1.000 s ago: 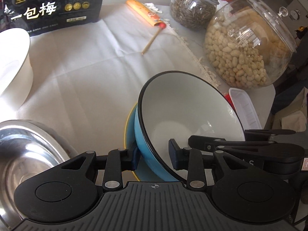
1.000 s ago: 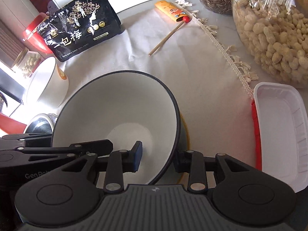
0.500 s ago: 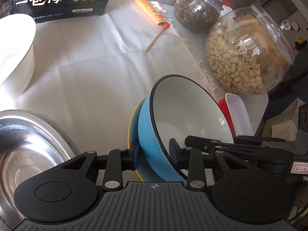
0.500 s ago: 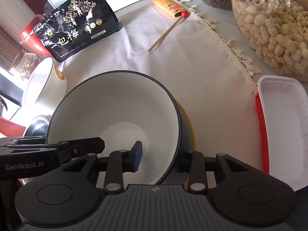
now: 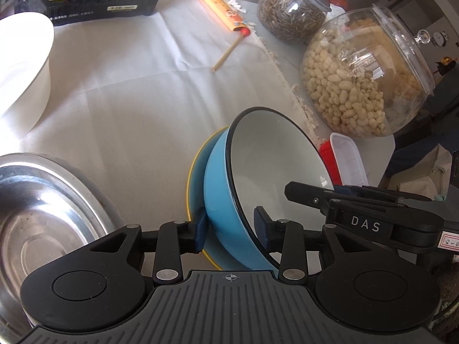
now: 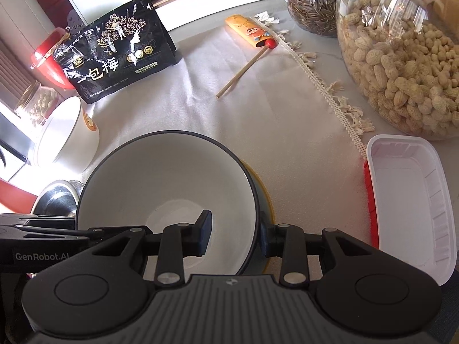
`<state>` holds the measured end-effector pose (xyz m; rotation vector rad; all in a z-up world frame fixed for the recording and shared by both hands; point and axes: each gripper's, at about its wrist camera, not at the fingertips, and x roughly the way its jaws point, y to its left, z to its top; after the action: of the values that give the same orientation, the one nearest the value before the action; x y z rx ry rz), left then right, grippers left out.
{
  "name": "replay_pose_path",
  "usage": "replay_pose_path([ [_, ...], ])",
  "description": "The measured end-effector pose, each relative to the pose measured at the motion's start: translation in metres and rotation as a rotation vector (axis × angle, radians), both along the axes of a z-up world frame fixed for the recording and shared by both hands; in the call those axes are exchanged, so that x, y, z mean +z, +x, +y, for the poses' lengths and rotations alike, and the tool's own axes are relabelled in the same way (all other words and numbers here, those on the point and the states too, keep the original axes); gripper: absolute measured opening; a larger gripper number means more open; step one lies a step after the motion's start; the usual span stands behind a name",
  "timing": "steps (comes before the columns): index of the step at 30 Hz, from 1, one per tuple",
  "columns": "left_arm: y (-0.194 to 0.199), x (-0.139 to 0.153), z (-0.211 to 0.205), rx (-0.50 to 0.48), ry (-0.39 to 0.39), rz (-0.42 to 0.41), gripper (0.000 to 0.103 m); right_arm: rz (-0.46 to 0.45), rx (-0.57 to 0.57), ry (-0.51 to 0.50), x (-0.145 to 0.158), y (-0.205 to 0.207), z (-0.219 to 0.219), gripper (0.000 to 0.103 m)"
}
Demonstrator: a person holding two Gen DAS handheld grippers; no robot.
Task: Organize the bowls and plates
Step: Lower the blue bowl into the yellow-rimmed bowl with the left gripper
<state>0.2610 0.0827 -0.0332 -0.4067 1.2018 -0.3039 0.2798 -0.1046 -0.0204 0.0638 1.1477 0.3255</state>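
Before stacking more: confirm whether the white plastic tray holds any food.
No, the white plastic tray beside the peanut jar is bare inside.

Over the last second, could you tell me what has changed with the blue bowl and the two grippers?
The left gripper is opening: its pads now stand a little off the blue bowl's wall, which is between them, where they pinched it before. The bowl has tilted slightly further up off the yellow-rimmed plate. The right gripper stays clamped on the opposite rim. The steel bowl and peanut jar lie unmoved.
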Motion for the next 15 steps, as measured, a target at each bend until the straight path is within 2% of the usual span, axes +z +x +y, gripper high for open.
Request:
replay_pose_path([
  [7, -0.0011, 0.0019, 0.002, -0.006, 0.001, -0.01, 0.04, 0.011, -0.004, 0.019, -0.0025, 0.002, -0.0013, 0.033],
  [15, 0.0066, -0.0069, -0.0006, 0.004, 0.001, 0.013, 0.034, -0.001, -0.013, 0.008, 0.0033, 0.0003, -0.0023, 0.034],
])
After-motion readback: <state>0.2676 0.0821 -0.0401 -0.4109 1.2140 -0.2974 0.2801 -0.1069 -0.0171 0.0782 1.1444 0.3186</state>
